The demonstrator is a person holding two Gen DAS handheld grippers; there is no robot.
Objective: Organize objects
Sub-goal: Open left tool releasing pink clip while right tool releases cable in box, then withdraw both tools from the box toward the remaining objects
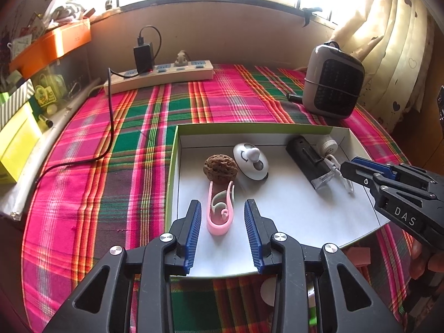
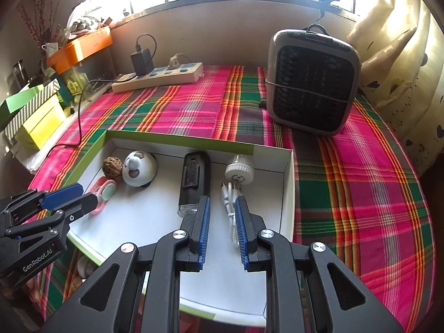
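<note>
Box (image 1: 177,149) w/ pink clip (image 1: 219,216) btwn parted left gripper (image 1: 222,216) pads, right gripper (image 2: 222,208) clenched, empty.

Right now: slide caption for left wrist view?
Left gripper open around pink clip in white box.

Plaid cloth (image 1: 222,105) w/ box (image 1: 177,155), power strip (image 1: 166,76), heater (image 2: 310,83).

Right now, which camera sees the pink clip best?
The left wrist view: the pink clip lies whole between its tool's fingers. In the right wrist view, the left tool hides part of it.
</note>
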